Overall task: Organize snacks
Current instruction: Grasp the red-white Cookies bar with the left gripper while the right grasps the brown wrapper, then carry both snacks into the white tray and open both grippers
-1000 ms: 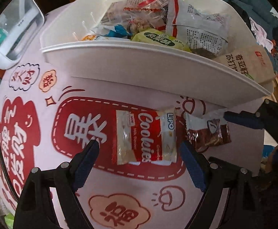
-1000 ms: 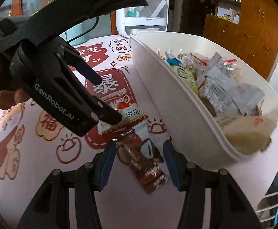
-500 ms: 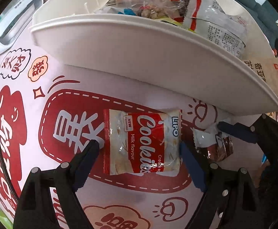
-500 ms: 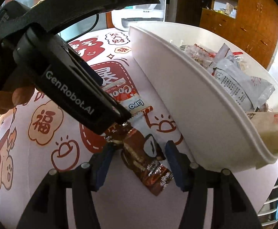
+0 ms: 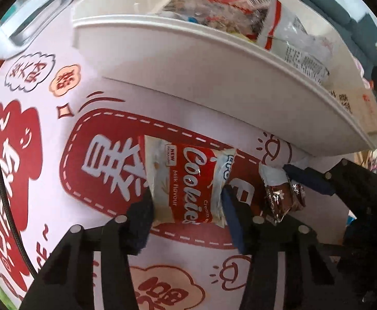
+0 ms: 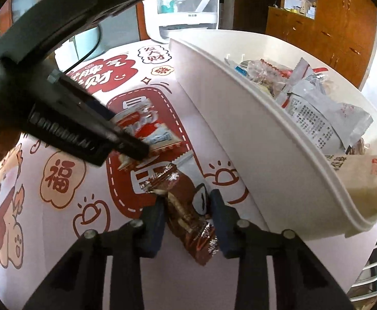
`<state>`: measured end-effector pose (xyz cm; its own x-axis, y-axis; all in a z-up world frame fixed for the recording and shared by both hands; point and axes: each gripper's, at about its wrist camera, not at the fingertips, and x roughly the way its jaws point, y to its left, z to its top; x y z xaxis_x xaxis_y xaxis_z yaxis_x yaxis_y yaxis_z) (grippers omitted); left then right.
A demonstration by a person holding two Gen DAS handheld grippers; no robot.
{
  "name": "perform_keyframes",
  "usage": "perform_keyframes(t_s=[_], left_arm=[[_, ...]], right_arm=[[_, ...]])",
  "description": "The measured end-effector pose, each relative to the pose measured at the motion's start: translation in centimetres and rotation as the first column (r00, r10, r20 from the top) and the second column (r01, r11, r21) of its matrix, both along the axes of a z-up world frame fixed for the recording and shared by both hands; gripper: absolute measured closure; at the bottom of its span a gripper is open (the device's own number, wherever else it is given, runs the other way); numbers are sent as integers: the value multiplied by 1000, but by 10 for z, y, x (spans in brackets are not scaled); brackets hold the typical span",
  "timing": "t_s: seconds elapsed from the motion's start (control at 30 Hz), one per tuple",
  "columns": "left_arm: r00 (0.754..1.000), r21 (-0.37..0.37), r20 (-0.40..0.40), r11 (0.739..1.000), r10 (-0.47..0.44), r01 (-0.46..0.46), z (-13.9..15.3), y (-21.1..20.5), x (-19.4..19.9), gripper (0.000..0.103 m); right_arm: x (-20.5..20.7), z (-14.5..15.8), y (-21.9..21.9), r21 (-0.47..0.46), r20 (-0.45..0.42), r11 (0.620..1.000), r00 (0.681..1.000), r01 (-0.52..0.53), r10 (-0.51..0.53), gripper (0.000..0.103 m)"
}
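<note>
A red and white Cookies packet [image 5: 188, 186] is pinched between the fingers of my left gripper [image 5: 187, 208], its sides crumpled, just above the tablecloth. It also shows in the right wrist view [image 6: 147, 131] under the left gripper's body [image 6: 67, 126]. My right gripper [image 6: 187, 204] is shut on a brown chocolate snack wrapper [image 6: 188, 214], which also shows in the left wrist view [image 5: 283, 196]. The white snack bin [image 5: 214, 77] stands just beyond both, holding several packets [image 6: 315, 108].
The round table has a pink and red printed cloth [image 5: 33, 155]. A white appliance [image 6: 186, 7] stands at the table's far edge. A beige packet [image 6: 369, 178] hangs over the bin's near end. Wooden cabinets [image 6: 330, 25] stand behind.
Both grippers closed: the left one pinched the Cookies packet, the right one pinched the brown wrapper. Both moved forward toward the bin.
</note>
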<state>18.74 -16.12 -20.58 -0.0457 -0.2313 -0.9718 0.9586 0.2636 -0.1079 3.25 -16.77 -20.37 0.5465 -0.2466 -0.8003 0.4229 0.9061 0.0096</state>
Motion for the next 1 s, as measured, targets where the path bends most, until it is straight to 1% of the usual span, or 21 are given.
perform_keyframes(t_s=[0.13, 0.2, 0.3, 0.4, 0.53, 0.6, 0.73, 0.77, 0.8, 0.83, 0.9, 0.93, 1.0], left_arm=[[999, -2, 40, 1000, 28, -28, 3, 18, 0, 55], [998, -5, 37, 999, 48, -48, 6, 27, -1, 55], [996, -31, 18, 996, 87, -86, 14, 46, -5, 55], [991, -60, 25, 990, 129, -127, 31, 62, -6, 55], [980, -116, 17, 974, 196, -193, 64, 80, -9, 55], [972, -162, 24, 961, 233, -226, 87, 91, -13, 55], [953, -228, 31, 931, 301, -286, 125, 86, -22, 55], [947, -247, 26, 920, 320, -304, 136, 87, -24, 55], [942, -262, 26, 911, 335, -317, 147, 87, -31, 55], [935, -281, 28, 900, 354, -333, 157, 87, -35, 55], [920, -313, 32, 878, 391, -362, 172, 83, -40, 55], [911, -330, 30, 865, 411, -379, 178, 83, -42, 55], [894, -357, 19, 838, 448, -413, 190, 81, -44, 55]], right_arm=[[-3, 4, -4, 34, 3, 999, 1000, 22, -22, 74], [-4, 8, -3, 39, 9, 999, 1000, 20, -20, 75], [-6, 19, 2, 46, 29, 999, 1000, 4, -6, 75], [-8, 34, 8, 40, 60, 999, 998, -15, 13, 75], [-12, 64, 13, 28, 116, 999, 993, -30, 27, 75], [-16, 80, 13, 20, 142, 999, 989, -34, 31, 75], [-22, 112, 6, 0, 193, 999, 981, -33, 32, 75], [-25, 129, -1, -12, 215, 999, 976, -30, 31, 75], [-28, 137, -5, -15, 226, 999, 974, -29, 31, 75], [-28, 137, -5, -15, 226, 999, 974, -29, 31, 75], [-32, 152, -16, -20, 251, 999, 967, -27, 31, 75], [-33, 164, -29, -23, 267, 999, 963, -31, 36, 75], [-34, 169, -34, -25, 273, 999, 961, -34, 40, 75]])
